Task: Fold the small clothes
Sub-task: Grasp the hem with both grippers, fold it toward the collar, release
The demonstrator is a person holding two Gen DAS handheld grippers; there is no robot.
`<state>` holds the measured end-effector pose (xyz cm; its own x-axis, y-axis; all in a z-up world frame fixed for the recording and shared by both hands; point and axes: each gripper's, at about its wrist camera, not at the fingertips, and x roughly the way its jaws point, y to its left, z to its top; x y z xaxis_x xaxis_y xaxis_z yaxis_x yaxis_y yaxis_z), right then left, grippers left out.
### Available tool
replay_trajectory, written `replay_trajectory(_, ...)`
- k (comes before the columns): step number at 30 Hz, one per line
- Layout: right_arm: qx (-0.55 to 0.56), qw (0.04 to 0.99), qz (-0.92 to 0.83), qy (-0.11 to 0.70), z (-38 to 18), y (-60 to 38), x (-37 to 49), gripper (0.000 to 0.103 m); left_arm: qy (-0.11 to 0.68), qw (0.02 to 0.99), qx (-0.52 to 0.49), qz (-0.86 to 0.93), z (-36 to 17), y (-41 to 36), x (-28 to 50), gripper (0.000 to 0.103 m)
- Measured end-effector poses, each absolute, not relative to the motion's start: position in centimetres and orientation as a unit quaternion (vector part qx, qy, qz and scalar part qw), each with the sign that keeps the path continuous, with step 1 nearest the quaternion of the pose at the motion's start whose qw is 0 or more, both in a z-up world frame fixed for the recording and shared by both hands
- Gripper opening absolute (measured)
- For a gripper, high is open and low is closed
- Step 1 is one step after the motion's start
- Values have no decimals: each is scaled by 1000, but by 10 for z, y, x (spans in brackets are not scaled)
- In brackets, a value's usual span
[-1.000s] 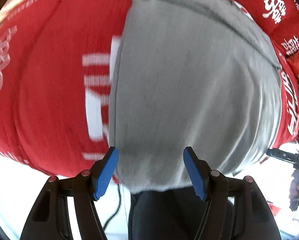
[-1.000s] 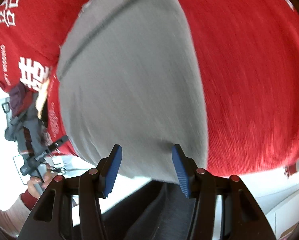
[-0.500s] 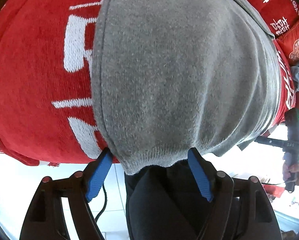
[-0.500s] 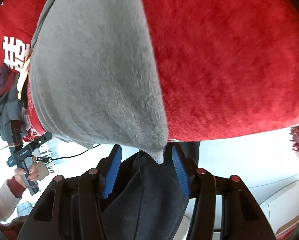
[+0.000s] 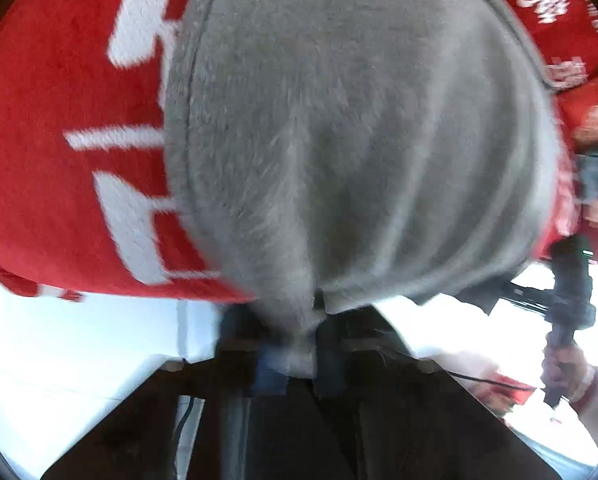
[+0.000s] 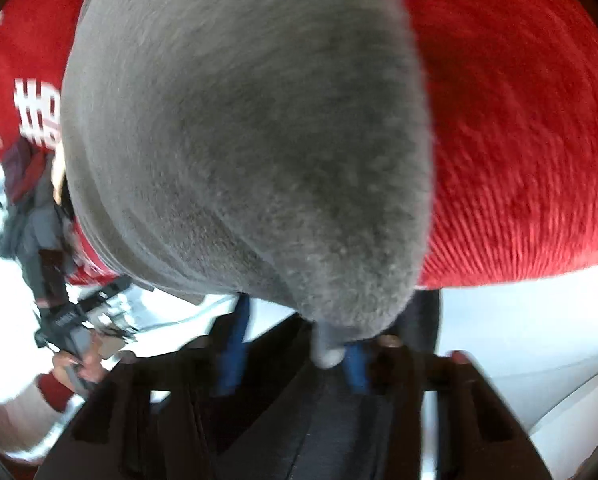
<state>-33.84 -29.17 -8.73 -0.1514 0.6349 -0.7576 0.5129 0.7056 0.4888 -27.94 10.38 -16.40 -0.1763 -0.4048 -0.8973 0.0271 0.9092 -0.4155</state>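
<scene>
Seen from the left wrist, a red cloth (image 5: 59, 140) with white lettering lies to the left of a grey garment (image 5: 359, 140), which is spread on top of it and fills the middle of the view. At the garment's near hem, the left hand-held gripper (image 5: 299, 356) is pinched nearly closed on a bunched fold of the grey fabric, its blue pads pressed against either side of the fold. To the right of the garment, past its edge, the other hand-held gripper shows dark against the bright background, held in the person's hand (image 5: 563, 364). The frame is blurred.

Seen from the right wrist, the person's other hand (image 6: 71, 364) appears low to the left of the garment (image 6: 239, 140), gripping the handle of its tool. The grey fabric again covers the centre, with its near corner hanging down off the cloth's edge into the right hand-held gripper (image 6: 295, 356). That corner rests against the right blue pad (image 6: 355, 364); the left pad stands apart from it, so the fingers are partway open and the corner is not yet clamped. To the right of the garment, the red cloth (image 6: 519, 140) runs on to the edge of the frame.
</scene>
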Motion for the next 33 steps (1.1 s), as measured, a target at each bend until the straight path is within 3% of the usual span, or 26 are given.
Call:
replay_trajectory(1, 388, 530, 61, 752, -84, -292, -340, 12, 744, 630, -127, -182, -160, 105, -280, 9)
replay_trajectory(3, 414, 527, 68, 739, -74, -294, -344, 9, 735, 631, -134, -208, -150, 105, -281, 9)
replay_trajectory(18, 528, 600, 135, 586, 27, -296, -279, 8, 618, 697, -231, -281, -43, 119, -196, 9)
replay_trajectory(26, 550, 638, 161, 515, 62, -322, -189, 8, 557, 741, -246, -283, 6, 115, -112, 9)
replay_trajectory(33, 543, 661, 173, 488, 75, -360, -94, 8, 531, 766, -246, -266, 15, 87, -29, 9)
